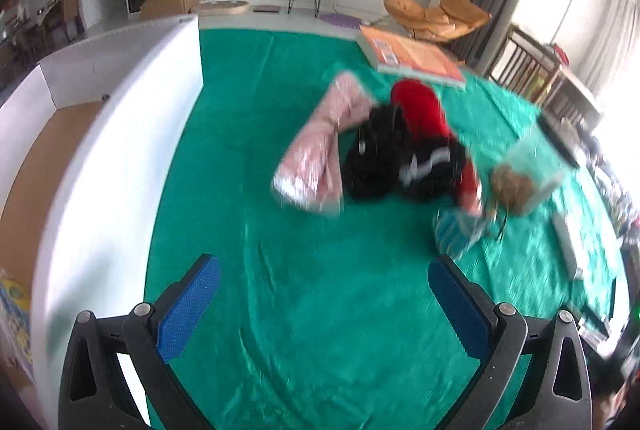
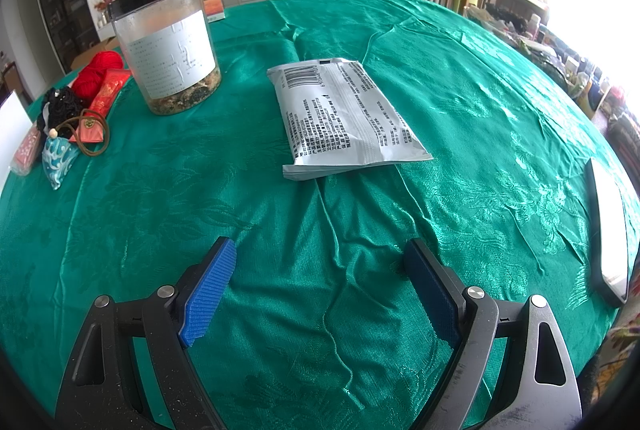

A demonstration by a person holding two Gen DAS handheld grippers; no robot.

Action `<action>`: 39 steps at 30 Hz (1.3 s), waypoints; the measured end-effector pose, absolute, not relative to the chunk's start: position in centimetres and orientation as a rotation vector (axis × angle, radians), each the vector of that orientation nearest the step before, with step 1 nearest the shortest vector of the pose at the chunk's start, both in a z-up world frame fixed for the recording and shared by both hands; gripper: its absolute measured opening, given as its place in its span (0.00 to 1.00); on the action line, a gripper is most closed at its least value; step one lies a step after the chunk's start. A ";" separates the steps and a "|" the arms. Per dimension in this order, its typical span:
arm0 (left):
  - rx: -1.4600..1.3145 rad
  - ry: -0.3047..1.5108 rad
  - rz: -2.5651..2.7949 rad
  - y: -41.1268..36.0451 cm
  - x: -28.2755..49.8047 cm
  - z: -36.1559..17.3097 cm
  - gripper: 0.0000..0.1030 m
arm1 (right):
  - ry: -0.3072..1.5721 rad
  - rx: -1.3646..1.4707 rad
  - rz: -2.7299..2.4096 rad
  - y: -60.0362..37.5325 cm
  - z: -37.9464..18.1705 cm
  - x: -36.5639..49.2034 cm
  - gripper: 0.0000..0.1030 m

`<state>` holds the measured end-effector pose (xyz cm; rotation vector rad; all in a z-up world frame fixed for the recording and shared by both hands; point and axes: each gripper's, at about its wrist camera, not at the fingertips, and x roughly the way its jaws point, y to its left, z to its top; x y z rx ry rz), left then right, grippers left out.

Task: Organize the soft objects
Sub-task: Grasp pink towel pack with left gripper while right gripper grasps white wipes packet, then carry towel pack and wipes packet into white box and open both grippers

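Left gripper [image 1: 324,270] and right gripper [image 2: 320,254] hover over the green tablecloth [image 2: 280,230], fingers spread wide, holding nothing.

We are holding our black left gripper with blue ribbed pads [image 1: 324,272] and matching right gripper [image 2: 320,254] both spread wide, gripping nothing.

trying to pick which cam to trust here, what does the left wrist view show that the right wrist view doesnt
Only the left wrist view shows the white box along the left side of the table and the orange book at the far edge; its picture is blurred.

Only the right wrist view shows the silver packet lying flat on the cloth, and the jar's white label.

Both show the green tablecloth, the red yarn, the black item, the blue patterned pouch and the clear jar. Each view shows its own claw, left claw and right claw, open and empty.
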<state>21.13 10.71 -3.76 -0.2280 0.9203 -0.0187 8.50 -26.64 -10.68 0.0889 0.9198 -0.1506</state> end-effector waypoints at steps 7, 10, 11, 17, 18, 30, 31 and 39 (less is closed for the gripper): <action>-0.221 1.042 0.067 12.6 35.2 -4.0 0.94 | 0.919 0.090 -0.149 -26.7 -10.7 8.5 0.86; -0.235 1.142 0.077 13.1 38.3 -7.1 0.78 | 0.919 0.090 -0.147 -26.6 -10.6 8.5 0.86; -0.237 1.166 0.061 13.0 38.8 -8.0 0.76 | 0.919 0.090 -0.147 -26.6 -10.5 8.5 0.86; -0.162 1.195 -0.070 10.1 39.4 -9.3 0.29 | 0.925 0.100 -0.133 -26.6 -10.3 8.6 0.86; -0.160 1.201 -0.072 9.8 39.3 -9.2 0.29 | 0.924 0.132 -0.108 -26.7 -9.9 8.4 0.85; -0.313 1.060 -0.097 15.3 33.7 -1.4 0.24 | 1.160 0.087 -0.053 -30.3 -9.3 21.4 0.82; -0.316 1.043 -0.112 15.8 32.8 -0.3 0.24 | 1.153 0.101 -0.060 -30.6 -9.6 21.4 0.73; -0.328 0.937 -0.126 23.1 22.2 6.2 0.24 | 0.960 0.266 0.053 -28.6 -1.5 16.5 0.64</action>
